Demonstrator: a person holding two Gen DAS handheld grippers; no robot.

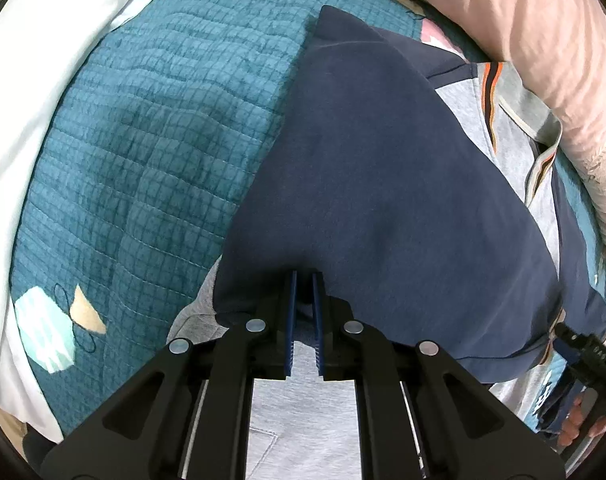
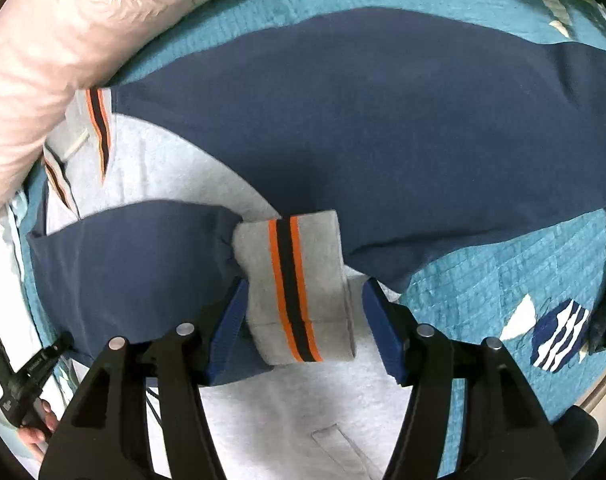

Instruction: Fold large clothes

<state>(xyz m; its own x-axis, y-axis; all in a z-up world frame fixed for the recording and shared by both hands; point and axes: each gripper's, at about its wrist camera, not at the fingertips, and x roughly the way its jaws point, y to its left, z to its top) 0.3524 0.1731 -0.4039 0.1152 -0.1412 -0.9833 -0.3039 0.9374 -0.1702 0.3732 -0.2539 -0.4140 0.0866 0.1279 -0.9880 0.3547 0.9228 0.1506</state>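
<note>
1. I see a bed covered by a teal quilted bedspread [image 1: 143, 140] stitched in small squares.
2. Patchwork shapes in white, cream and navy [image 2: 559, 336] dot it.
3. A pink duvet [image 1: 551, 40] lies bunched along its far edge.
4. White sheeting [image 1: 35, 120] borders the left.

Right gripper [image 2: 303, 312] wide apart around striped grey cuff [image 2: 293, 280] on sweatshirt [image 2: 383, 120]

left gripper [image 1: 305, 280]: points down, jaws nearly together, pinching navy cloth | right gripper [image 2: 303, 292]: points down, jaws spread, pads clear of cloth
</note>
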